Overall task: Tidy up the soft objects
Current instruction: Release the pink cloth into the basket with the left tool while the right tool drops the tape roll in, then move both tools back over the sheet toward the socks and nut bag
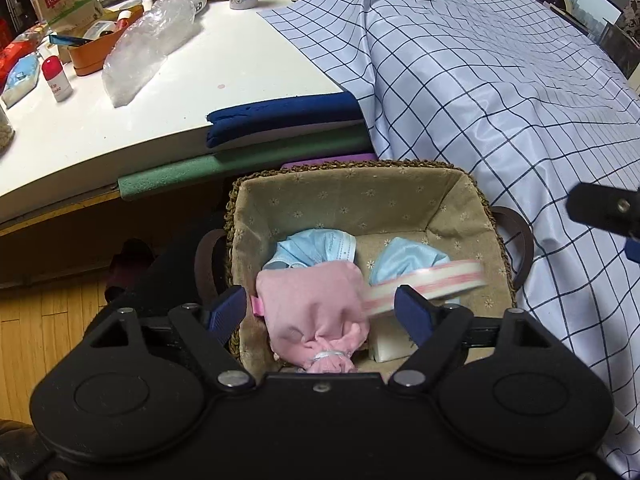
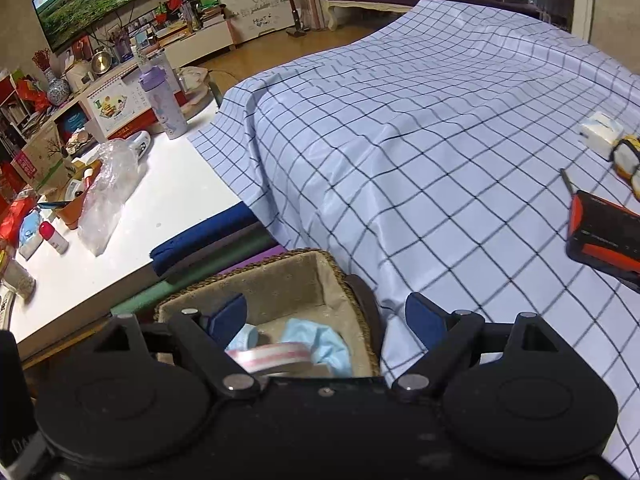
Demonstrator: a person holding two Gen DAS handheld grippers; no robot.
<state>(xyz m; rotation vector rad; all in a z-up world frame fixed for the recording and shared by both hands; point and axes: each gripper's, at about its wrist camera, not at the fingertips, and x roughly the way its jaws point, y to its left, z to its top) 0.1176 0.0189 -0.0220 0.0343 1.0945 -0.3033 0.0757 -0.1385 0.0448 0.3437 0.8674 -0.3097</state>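
Observation:
A woven basket with a beige flowered lining stands beside the checked cloth. In it lie a pink tied pouch, two blue face masks and a white block. A blurred pink-and-white tape roll is in mid-air over the basket. My left gripper is open above the pouch, holding nothing. My right gripper is open over the basket's right rim, empty; the tape roll and a mask show below it.
A white table at left carries a plastic bag, bottles and boxes. Blue and green foam pads line its edge. On the checked cloth lie an orange-black device and a white charger.

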